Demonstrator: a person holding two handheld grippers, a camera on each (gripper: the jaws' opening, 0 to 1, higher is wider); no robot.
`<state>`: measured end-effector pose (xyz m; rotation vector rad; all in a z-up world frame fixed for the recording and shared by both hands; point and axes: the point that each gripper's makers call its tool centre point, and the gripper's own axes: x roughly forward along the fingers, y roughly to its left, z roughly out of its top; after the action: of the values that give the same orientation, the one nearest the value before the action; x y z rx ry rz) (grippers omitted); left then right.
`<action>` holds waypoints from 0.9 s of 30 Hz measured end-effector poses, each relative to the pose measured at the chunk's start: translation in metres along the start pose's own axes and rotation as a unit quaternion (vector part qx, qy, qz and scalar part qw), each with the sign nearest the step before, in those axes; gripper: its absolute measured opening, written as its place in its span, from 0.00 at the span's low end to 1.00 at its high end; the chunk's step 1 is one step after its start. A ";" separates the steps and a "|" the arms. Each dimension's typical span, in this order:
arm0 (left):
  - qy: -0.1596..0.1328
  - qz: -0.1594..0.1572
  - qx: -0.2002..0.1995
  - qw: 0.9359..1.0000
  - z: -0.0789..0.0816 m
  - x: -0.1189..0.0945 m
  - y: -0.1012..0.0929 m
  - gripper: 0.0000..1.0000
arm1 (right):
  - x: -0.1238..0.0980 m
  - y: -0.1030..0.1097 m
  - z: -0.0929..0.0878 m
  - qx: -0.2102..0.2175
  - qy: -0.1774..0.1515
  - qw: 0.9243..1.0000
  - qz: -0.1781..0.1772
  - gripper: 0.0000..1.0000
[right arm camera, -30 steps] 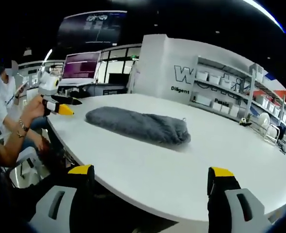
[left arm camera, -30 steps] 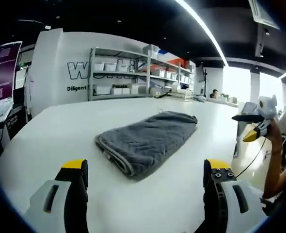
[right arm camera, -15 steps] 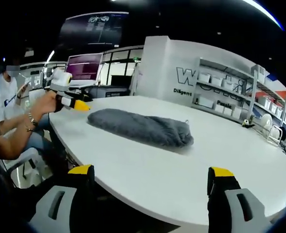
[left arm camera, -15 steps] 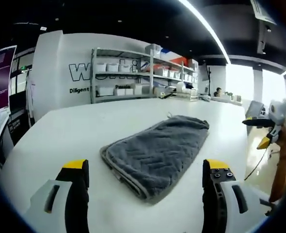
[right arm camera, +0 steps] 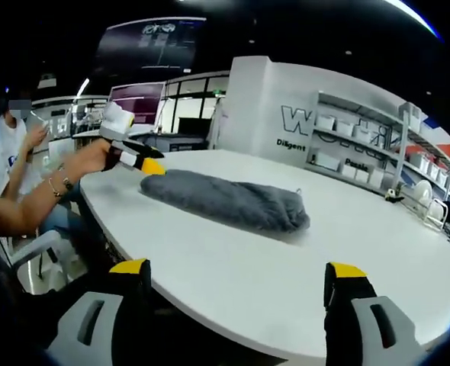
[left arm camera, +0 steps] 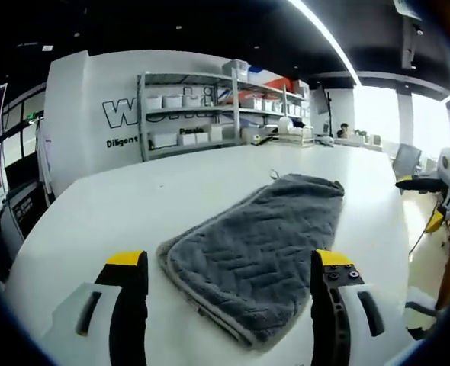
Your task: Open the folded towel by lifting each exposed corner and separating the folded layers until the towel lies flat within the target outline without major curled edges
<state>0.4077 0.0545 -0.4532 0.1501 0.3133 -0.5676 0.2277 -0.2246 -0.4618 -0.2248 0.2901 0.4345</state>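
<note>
One white table [left arm camera: 95, 206] is seen, its near edge cut off, with one folded grey towel [left arm camera: 263, 244] lying on it. The left gripper [left arm camera: 223, 267] and right gripper [right arm camera: 231, 278] are held wide and empty, near the towel.

The left hand-held gripper [left arm camera: 221, 278] is hanging with its jaws spread wide, gripping nothing. The right hand-held gripper [right arm camera: 236, 290] is likewise gaping and empty. An outstretched forearm [right arm camera: 34, 206] is reaching forward, holding the left one.
</note>
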 end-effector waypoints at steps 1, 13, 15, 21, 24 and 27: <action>0.004 0.010 0.000 1.000 -0.001 0.002 0.007 0.86 | 0.000 0.001 0.000 0.000 -0.001 1.000 0.001 0.95; 0.031 0.014 0.005 0.999 -0.013 0.031 0.031 0.69 | 0.007 0.017 0.003 -0.008 -0.001 1.000 0.020 0.91; 0.033 0.016 0.001 0.999 -0.013 0.035 0.034 0.68 | 0.008 0.019 0.006 -0.007 -0.007 1.000 0.023 0.90; 0.038 0.007 -0.011 0.999 -0.017 0.044 0.031 0.50 | 0.008 0.022 0.009 -0.004 -0.015 0.999 0.032 0.87; 0.049 -0.004 -0.006 0.999 -0.023 0.048 0.029 0.35 | 0.008 0.021 0.007 -0.005 -0.010 0.999 0.030 0.88; 0.047 -0.013 -0.007 0.999 -0.025 0.049 0.024 0.31 | 0.008 0.021 0.007 0.001 -0.014 0.999 0.033 0.89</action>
<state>0.4538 0.0554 -0.4916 0.1598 0.4099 -0.5854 0.2267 -0.2015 -0.4604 -0.2074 0.2714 0.5014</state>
